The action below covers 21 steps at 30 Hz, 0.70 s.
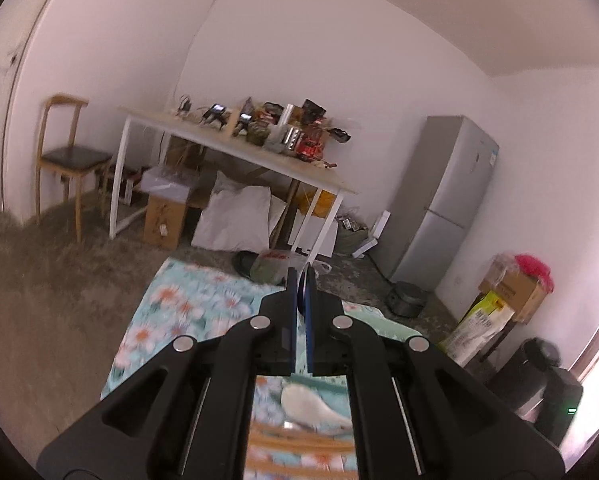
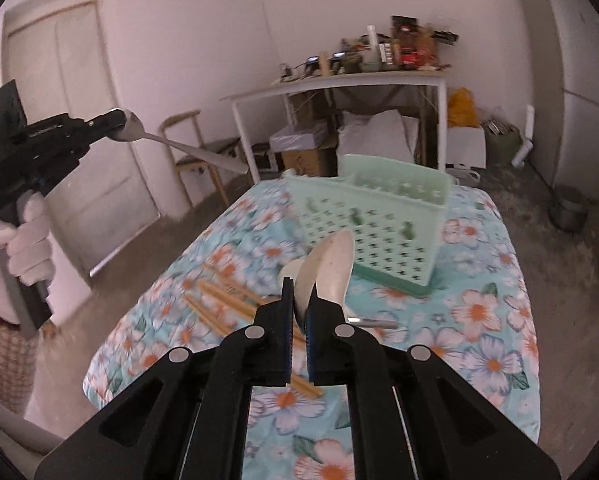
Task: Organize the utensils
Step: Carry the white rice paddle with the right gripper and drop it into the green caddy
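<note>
Carrying a spoon in each gripper toward the mint-green caddy (image 2: 371,224), which sits on the floral cloth (image 2: 479,320) ahead of and above the right gripper (image 2: 301,294) tips, leaning in this fisheye view. Judging the step as dropping both spoons into its open top: lift clear of the near wall first, turn each handle downward, lower into a compartment, and only then loosen the grip, so nothing knocks the light perforated plastic over. Take one side at a time to avoid crossing over the rim. Clamped on the cream spoon (image 2: 331,268) on the right, pinching it low with the broad matte bowl rising up and forward out of the jaws; glazed and smooth by the look of it, so likely to swivel if squeezed lightly. Clenched on the metal spoon (image 2: 187,148) on the left gripper (image 2: 119,122), well off to the left of the right jaws, gripping at the bowl end with the slim shiny handle pointing out sideways; seen from the left wrist only as a thin edge between nearly closed pads. Leave for later the wooden chopsticks (image 2: 227,304), lying down-left of the right jaws, and a second white spoon (image 1: 311,404) under the left jaws.
</note>
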Tool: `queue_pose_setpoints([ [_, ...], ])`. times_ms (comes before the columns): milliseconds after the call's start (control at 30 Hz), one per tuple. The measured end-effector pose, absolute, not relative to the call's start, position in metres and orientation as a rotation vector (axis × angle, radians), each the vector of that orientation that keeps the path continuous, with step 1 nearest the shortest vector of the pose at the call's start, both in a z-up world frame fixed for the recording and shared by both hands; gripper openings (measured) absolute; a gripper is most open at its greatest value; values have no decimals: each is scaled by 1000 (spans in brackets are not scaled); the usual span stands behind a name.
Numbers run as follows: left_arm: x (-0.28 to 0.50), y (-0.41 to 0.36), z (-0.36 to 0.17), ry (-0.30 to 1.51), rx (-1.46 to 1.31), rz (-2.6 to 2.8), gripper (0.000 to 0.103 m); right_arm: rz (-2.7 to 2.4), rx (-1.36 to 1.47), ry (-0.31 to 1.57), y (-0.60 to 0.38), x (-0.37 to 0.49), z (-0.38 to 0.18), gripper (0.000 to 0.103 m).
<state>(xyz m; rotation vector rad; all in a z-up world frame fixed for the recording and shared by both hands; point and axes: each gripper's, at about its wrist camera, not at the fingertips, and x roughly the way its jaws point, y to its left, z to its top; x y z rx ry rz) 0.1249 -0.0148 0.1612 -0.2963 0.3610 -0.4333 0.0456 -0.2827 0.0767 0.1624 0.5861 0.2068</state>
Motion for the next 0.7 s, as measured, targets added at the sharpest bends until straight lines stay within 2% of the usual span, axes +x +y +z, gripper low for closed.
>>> queue_pose_setpoints([
  [367, 188, -104, 172, 424, -76, -394, 2, 239, 295, 482, -349, 43, 94, 5],
  [700, 233, -169, 138, 562, 143, -341, 3, 305, 336, 317, -384, 41, 141, 5],
])
